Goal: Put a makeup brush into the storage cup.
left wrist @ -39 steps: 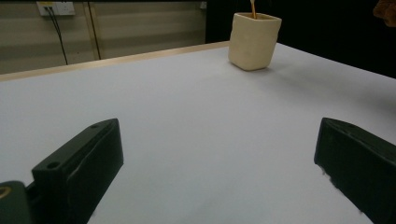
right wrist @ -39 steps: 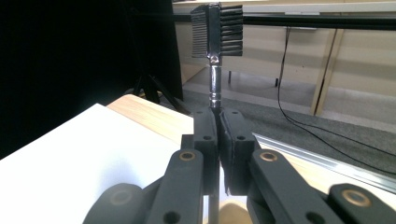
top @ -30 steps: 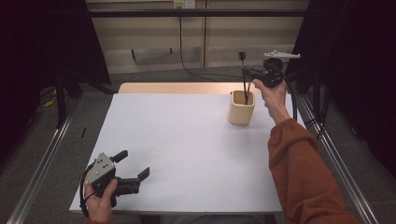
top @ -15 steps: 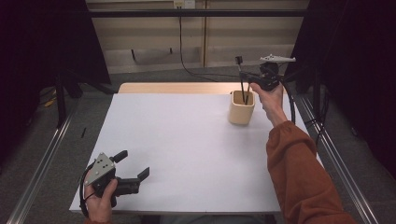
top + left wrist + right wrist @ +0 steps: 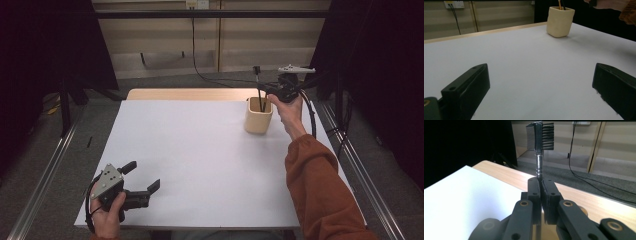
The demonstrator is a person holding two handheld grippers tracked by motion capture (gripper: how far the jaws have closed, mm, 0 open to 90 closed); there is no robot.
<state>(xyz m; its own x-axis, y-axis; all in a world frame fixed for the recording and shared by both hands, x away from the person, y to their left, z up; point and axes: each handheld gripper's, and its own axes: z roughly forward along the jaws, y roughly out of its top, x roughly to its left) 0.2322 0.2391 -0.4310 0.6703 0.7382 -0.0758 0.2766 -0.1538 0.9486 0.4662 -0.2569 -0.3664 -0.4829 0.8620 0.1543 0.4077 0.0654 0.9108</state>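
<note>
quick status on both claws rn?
Left claw: open, empty, low over the table.
Right claw: shut on the brow brush, above the cup.

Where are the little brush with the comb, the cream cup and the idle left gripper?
brush (image 5: 539, 132): right gripper view, on its comb-and-bristle head.
cup (image 5: 258, 121): high view, on its front wall.
left gripper (image 5: 141, 180): high view, midway between its open jaws.

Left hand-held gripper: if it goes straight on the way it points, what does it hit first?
Probably nothing soon. The left hand-held gripper is open and low over the white table, with bare surface ahead. The beige cup stands far off, right of centre, so it might pass beside it; depth is unclear.
</note>
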